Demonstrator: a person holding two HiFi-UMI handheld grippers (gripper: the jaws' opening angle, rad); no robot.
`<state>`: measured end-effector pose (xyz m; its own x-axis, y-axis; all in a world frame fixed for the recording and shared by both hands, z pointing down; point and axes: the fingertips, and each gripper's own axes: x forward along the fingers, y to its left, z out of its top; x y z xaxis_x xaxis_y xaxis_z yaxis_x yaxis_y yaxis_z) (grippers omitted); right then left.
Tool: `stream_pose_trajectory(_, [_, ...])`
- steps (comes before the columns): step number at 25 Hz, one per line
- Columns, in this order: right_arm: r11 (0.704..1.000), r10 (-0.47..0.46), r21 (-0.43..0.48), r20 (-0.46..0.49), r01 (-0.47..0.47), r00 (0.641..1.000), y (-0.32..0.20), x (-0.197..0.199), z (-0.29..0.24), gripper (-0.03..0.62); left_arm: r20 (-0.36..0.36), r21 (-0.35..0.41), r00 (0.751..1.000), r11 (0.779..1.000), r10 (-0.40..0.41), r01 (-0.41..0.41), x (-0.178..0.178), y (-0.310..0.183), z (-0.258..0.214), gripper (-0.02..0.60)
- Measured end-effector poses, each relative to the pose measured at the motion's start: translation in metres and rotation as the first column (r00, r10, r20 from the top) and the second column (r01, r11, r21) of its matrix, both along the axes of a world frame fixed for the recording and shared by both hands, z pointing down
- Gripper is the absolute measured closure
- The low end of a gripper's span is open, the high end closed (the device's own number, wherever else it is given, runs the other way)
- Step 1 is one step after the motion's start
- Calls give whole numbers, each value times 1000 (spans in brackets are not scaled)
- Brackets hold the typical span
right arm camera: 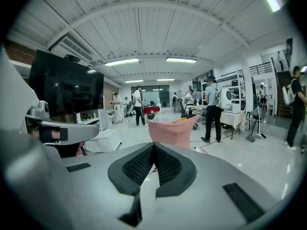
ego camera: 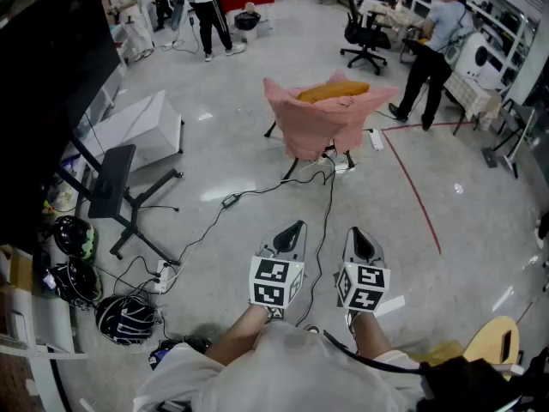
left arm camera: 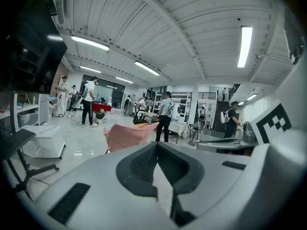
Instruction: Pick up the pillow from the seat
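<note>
Well short of their target, the left tongs (ego camera: 293,228) and right tongs (ego camera: 355,233) are both fully closed and empty, held side by side above the pale polished floor (ego camera: 232,157). The plump orange fabric pillow (ego camera: 333,91) lies well apart from them, on the seat of the pink cloth-draped chair (ego camera: 319,129). It looks light, soft and yielding, so pinching a bunched edge at each end would likely hold it.

No readable text, label or number shows anywhere; the gripper cubes carry only square black-and-white marker patterns.
</note>
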<state>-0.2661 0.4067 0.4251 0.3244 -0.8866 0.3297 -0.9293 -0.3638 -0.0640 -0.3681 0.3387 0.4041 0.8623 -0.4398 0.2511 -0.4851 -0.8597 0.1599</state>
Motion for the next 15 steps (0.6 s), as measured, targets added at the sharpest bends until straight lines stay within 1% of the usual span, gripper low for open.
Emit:
stream_pose_trajectory(4, [1000,0,-5,-1,0,1000,-10,2,2,566,-3,-3,1000,1000,8,-8,4,-7,2,574])
stream_pose_trajectory(9, [1000,-2,-6,-8,2,1000,-28,-1,2,566,-5,-4,1000,1000,9,-9,0,-25,3,574])
stream_pose_trajectory(15, [1000,19,22,23,-20,1000,-57,-4,1,565,0,2,1000,1000,17,-17,-9,-55,2,574])
